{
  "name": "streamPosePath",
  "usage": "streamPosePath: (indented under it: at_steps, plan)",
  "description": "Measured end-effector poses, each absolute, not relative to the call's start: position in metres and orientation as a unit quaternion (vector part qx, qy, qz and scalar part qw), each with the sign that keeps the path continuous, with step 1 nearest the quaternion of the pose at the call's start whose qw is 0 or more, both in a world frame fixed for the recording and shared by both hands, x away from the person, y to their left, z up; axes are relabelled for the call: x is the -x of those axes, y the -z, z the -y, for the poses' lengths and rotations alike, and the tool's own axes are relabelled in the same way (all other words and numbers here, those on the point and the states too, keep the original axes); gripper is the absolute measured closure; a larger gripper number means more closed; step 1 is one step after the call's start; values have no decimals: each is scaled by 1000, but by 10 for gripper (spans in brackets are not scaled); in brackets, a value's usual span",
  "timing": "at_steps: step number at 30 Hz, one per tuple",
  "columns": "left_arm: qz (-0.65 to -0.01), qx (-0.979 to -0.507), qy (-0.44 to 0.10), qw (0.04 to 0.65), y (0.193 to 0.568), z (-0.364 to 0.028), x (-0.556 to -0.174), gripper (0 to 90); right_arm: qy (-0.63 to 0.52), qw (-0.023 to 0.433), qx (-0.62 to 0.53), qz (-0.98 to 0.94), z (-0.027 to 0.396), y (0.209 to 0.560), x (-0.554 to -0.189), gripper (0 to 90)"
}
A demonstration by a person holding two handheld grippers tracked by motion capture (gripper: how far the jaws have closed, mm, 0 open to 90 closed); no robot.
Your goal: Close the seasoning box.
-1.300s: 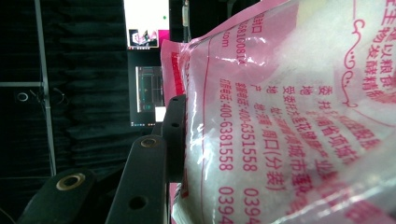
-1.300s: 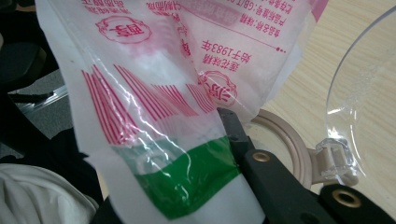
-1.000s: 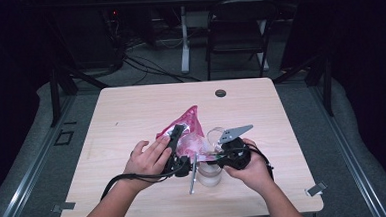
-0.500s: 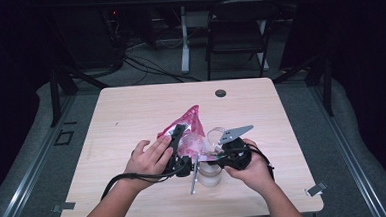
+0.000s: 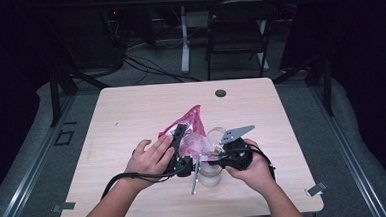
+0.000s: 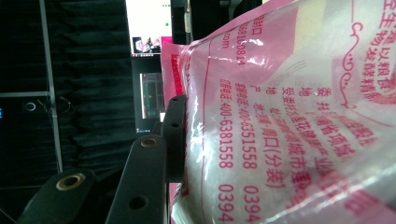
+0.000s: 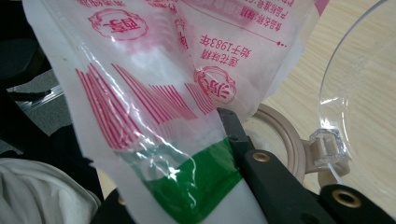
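Observation:
A pink and clear plastic bag [image 5: 192, 128] of white powder is held tilted above the table, with both grippers on it. My left gripper [image 5: 178, 139] is shut on the bag's side; in the left gripper view one black finger [image 6: 175, 135] presses into the printed bag [image 6: 289, 116], which hides the other. My right gripper [image 5: 214, 158] is shut on the bag's lower end; its finger [image 7: 236, 133] pinches the film [image 7: 154, 70] just above a green band. Right below stands a clear glass jar [image 5: 210, 176], its rim [image 7: 285, 140] open and its hinged clear lid [image 7: 359, 93] swung back.
A thin metal utensil [image 5: 195, 176] leans by the jar. A small black disc [image 5: 220, 93] lies near the wooden table's [image 5: 131, 111] far edge. Beyond the table are a dark chair [image 5: 237, 31] and cables on the floor.

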State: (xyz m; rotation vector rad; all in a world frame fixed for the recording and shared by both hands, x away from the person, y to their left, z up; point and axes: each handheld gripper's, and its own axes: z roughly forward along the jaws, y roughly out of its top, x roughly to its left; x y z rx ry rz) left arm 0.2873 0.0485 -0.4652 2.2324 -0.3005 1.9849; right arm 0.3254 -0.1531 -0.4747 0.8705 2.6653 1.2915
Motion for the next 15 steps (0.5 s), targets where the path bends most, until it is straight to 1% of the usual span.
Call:
streamPosePath:
  at_steps: [10,15]
  plan:
    - [117,-735,-664,70,466,-45,-288,670,-415,29,-286,-863,156,476,-325,900]
    - [115,-736,-663,70,466,-45,-287,669,-416,29,-288,-862,157,476,-324,900]
